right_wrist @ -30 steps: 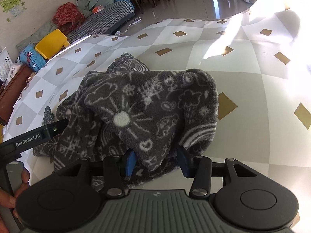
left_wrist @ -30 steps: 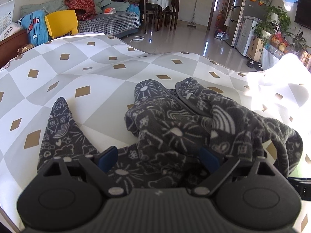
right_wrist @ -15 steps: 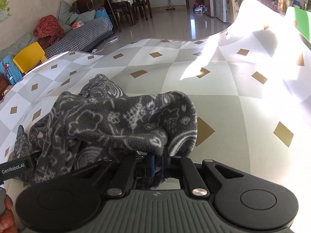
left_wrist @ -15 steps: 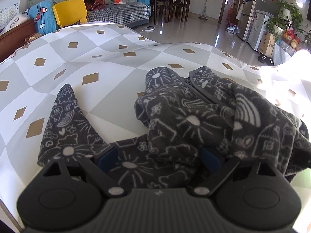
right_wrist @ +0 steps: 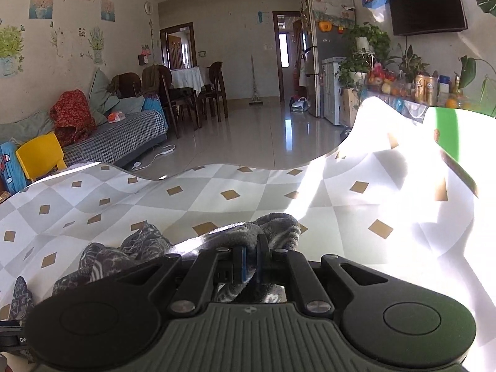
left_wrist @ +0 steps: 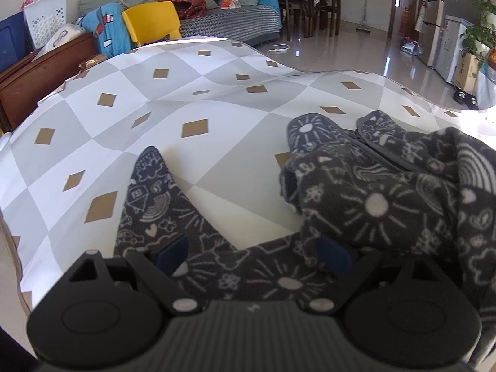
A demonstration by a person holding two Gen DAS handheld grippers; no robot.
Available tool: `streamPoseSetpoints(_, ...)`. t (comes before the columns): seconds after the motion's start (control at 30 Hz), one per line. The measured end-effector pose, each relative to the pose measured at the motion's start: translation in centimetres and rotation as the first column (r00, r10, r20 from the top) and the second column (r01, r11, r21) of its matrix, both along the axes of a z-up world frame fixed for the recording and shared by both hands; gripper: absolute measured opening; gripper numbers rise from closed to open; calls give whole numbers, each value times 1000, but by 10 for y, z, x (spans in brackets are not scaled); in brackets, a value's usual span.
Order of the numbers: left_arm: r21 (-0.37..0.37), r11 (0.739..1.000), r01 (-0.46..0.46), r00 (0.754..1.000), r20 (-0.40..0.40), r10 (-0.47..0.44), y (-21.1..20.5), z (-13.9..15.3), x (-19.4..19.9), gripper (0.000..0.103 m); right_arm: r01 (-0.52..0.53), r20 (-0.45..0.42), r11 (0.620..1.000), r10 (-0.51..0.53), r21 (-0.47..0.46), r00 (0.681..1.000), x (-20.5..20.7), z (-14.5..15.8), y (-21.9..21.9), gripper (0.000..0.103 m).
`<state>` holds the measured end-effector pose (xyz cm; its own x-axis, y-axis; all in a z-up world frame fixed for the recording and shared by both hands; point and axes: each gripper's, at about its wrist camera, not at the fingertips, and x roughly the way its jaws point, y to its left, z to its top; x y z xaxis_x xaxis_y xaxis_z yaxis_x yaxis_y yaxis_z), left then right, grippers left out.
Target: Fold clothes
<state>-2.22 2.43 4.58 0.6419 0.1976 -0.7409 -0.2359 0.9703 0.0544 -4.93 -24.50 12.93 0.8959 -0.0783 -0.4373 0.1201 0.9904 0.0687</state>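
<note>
Fleece garment (left_wrist: 372,204) bunched on the near right of the cloth (left_wrist: 192,99): your right gripper (right_wrist: 251,263) pinches its edge, your left gripper (left_wrist: 254,252) stands spread over fabric; next, clamp left and pull flat.

A checked cloth covers the work surface, one dark garment on it.

The cloth (left_wrist: 192,114), grey and white squares with tan diamonds, ripples along its far edge. On it lies a crumpled dark fleece garment (left_wrist: 381,204) with white doodles, perhaps a jacket; one narrow end (left_wrist: 148,192) lies flat leftward.
</note>
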Motion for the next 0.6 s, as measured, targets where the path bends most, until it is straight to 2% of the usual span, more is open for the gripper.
streamPoseSetpoints(0.1,-9,989,-144,989,-30,144,27,-4,8,87,20,17,1000,-20,12,1000,0,4,-4,5)
streamPoseSetpoints(0.2,-110,968,-227,972,-91,217,51,-12,11,85,35,-31,997,-33,65,999,6,-1,-13,6)
streamPoseSetpoints(0.23,-119,965,-232,970,-98,221,54,-13,9,85,51,-54,995,-47,82,997,7,-4,-17,7)
streamPoseSetpoints(0.3,-114,969,-218,974,-91,208,58,-13,9,85,70,-92,991,-59,116,994,7,-8,-24,13)
streamPoseSetpoints(0.33,-121,971,-207,977,-80,199,57,-11,8,85,80,-110,988,-65,133,992,8,-10,-28,23)
streamPoseSetpoints(0.37,-128,972,-197,979,-70,189,57,-9,7,86,90,-129,985,-71,149,989,8,-12,-31,28)
streamPoseSetpoints(0.47,-160,973,-166,986,-38,162,55,-3,5,88,122,-186,973,-85,198,979,8,-17,-42,36)
streamPoseSetpoints(0.6,-186,978,-88,996,-10,88,36,2,0,90,157,-257,958,-92,242,962,7,-26,-55,39)
